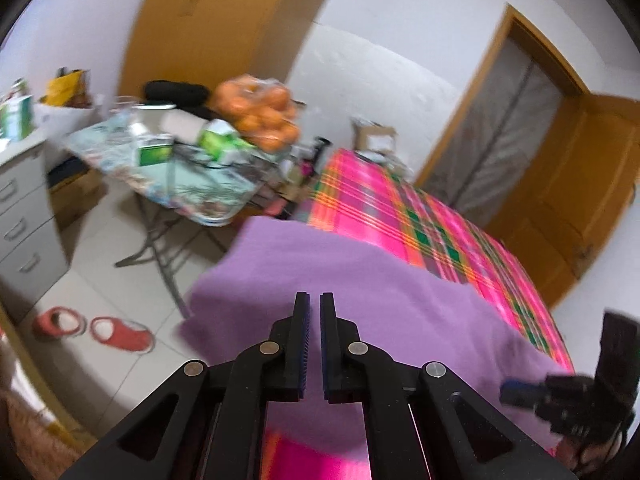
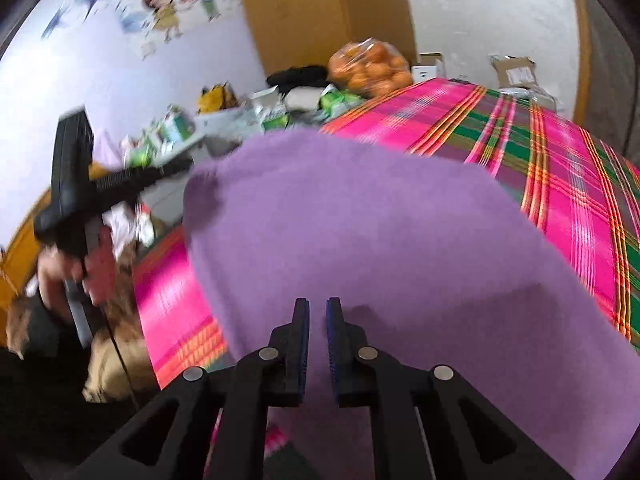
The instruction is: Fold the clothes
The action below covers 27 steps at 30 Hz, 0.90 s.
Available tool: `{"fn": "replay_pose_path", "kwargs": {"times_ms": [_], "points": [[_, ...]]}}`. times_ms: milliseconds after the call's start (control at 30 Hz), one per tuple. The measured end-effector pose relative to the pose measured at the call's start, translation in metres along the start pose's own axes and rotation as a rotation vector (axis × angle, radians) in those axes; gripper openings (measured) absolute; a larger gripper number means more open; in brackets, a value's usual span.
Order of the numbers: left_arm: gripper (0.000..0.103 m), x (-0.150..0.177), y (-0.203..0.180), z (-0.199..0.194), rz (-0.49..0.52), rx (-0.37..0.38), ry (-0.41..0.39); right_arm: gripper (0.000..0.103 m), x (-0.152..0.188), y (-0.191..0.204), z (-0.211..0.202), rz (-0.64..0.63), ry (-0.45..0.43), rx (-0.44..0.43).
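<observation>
A purple cloth lies spread flat over the near part of a bed with a pink plaid sheet. My left gripper hovers over the cloth's near part. Its pads are nearly together, with only a thin slit between them and nothing in it. My right gripper hangs over the same cloth with its pads a little apart, also with nothing between them. The right wrist view shows the left gripper at the cloth's left corner, held by a hand. Both views are motion-blurred.
Left of the bed stands a folding table crowded with boxes and a bag of oranges. Grey drawers and red slippers sit on the tiled floor. A wooden door stands open beyond the bed.
</observation>
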<state>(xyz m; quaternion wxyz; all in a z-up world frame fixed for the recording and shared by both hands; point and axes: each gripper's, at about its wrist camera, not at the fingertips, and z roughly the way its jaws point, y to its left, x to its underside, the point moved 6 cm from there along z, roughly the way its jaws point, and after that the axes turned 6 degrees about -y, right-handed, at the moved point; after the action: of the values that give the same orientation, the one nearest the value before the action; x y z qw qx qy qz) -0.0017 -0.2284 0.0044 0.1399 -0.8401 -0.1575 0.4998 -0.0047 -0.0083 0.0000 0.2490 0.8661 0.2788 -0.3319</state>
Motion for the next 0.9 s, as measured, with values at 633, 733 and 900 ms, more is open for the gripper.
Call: {"fn": "replay_pose_path", "kwargs": {"times_ms": [633,733,900], "points": [[0.007,-0.014,-0.006,0.113,0.062,-0.070,0.201,0.000,-0.073,-0.112,0.105,0.516,-0.014,-0.068],[0.007,-0.015,-0.003,0.098,0.065,-0.064,0.170,0.004,-0.073,-0.121,0.089,0.550,-0.039,-0.052],[0.007,-0.012,0.014,0.091,0.008,-0.047,0.171,0.010,-0.055,-0.139,0.066,0.593,-0.052,-0.034]]}}
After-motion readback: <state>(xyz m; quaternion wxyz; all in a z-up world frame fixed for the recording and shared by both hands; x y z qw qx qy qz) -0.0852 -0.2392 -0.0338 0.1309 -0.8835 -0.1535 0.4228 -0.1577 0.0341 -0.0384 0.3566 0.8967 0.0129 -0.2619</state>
